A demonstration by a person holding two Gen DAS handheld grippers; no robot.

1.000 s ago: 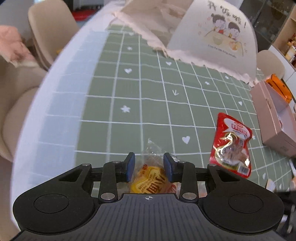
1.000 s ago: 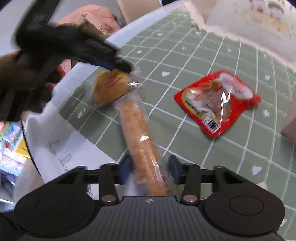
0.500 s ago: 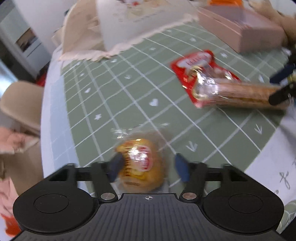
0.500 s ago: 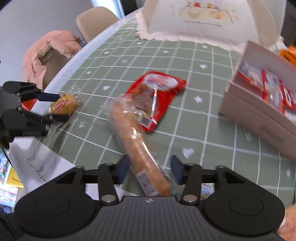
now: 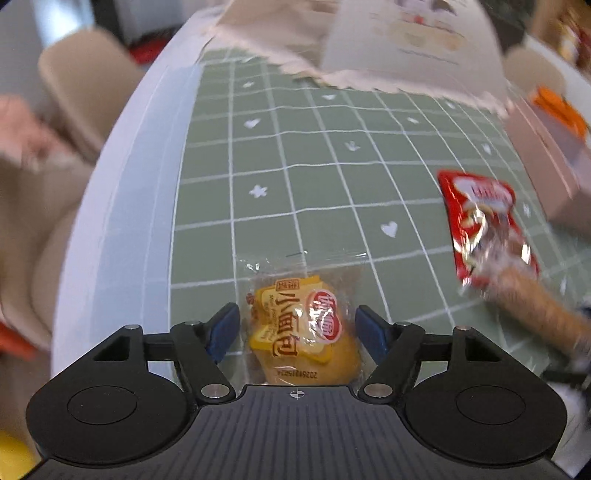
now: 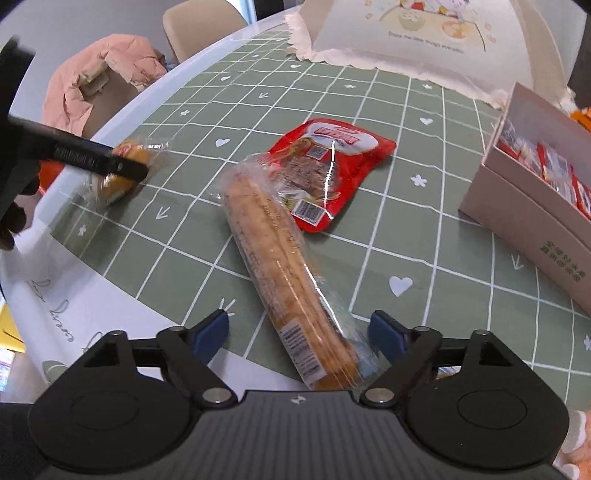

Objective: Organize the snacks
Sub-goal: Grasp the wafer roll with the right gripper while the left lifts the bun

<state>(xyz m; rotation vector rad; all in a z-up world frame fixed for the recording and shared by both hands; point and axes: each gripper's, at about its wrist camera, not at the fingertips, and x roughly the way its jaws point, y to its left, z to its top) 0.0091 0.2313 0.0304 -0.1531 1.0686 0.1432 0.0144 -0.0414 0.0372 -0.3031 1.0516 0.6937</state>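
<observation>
The left gripper [image 5: 298, 325] stands spread around the small bun packet [image 5: 304, 328], pads clear of the wrapper; the packet's near end is cut off by the gripper body; the right gripper [image 6: 298, 334] is likewise spread, the long bread stick [image 6: 284, 273] lying between its fingers on the green checked cloth [image 6: 406, 206], its far end over the red pouch [image 6: 325, 162]; the left view blurs that stick and pouch; only the right view shows red sachets inside the pink box [image 6: 524, 206] far right; beyond sits a cartoon-printed food cover [image 6: 413, 33].
</observation>
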